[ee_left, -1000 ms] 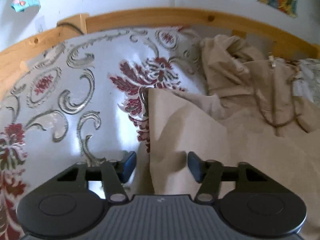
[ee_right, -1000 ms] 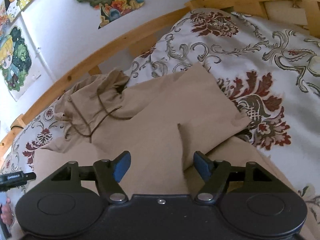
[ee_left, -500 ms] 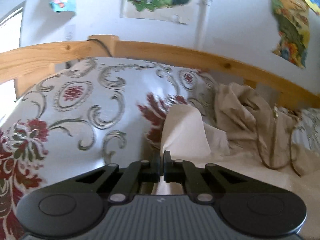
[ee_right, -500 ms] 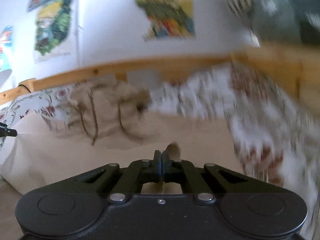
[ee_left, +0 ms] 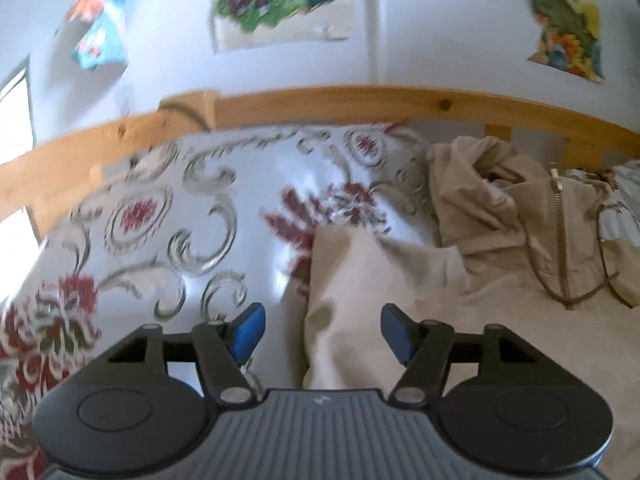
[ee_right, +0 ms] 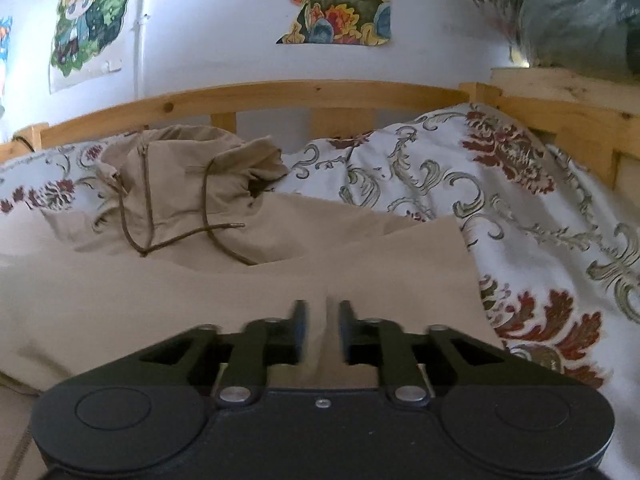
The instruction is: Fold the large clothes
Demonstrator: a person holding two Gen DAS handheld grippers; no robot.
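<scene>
Both tongs, left point(ee_left: 320, 330) and right point(ee_right: 322, 328), are opening, gripping nothing, cloth between them. Hoodie point(ee_right: 240, 272) lies on bed point(ee_right: 520, 208): soft, limp, light; best pinched at folded edges.

left tool point(ee_left: 322, 334) opening, right tool point(ee_right: 322, 330) opening

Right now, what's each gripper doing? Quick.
Left gripper: jaws opening, wide apart, beige jacket lies between them but unpinched.
Right gripper: jaws opening, a narrow gap, fabric beneath, nothing gripped.
</scene>
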